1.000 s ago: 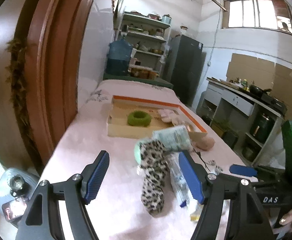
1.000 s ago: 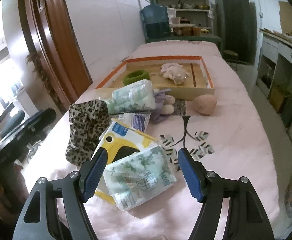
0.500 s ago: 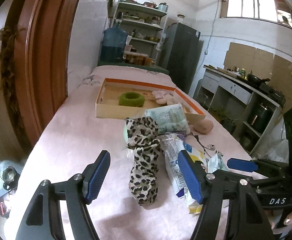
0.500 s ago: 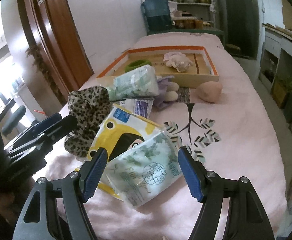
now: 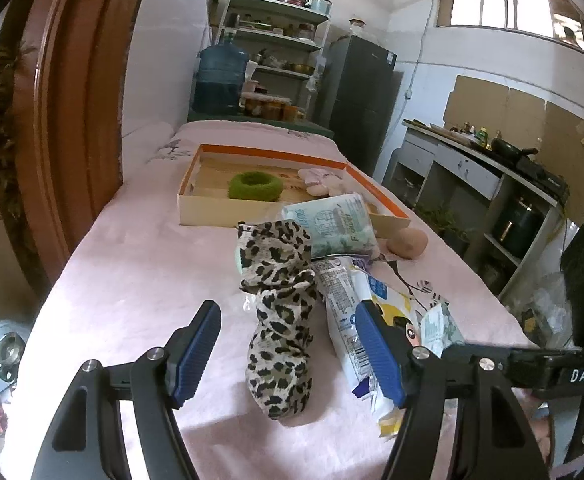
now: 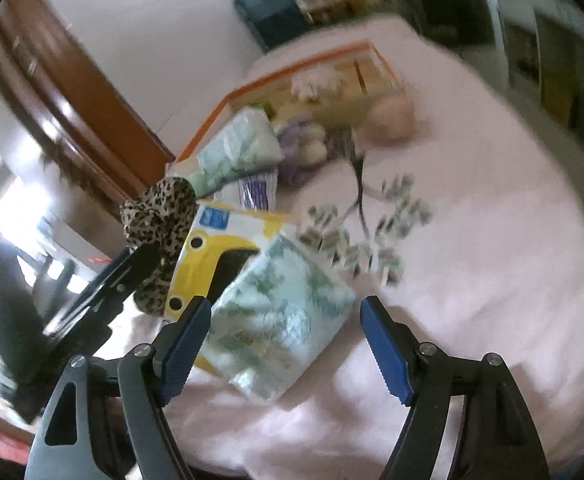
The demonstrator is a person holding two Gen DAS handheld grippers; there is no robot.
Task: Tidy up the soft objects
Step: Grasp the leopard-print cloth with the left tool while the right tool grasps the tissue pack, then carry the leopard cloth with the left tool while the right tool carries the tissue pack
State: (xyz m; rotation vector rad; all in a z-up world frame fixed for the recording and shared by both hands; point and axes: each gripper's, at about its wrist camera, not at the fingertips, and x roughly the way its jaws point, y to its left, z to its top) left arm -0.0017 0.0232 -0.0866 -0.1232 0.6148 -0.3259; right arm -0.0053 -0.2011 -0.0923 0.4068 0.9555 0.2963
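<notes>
Tissue pack (image 6: 280,320), framed by the right gripper (image 6: 286,346) with jaws just widened and nothing pinched, could be snagged together with the yellow packet (image 6: 212,256) beneath, while the left gripper (image 5: 288,354) is held open around the leopard scrunchie (image 5: 280,312).

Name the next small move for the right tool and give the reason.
Probably lower the right tool a little further and close it on the green-patterned tissue pack. Its jaws, which have just been opening, stand wide with the pack lying between them untouched, on top of the yellow packet, so it looks free to lift.
</notes>
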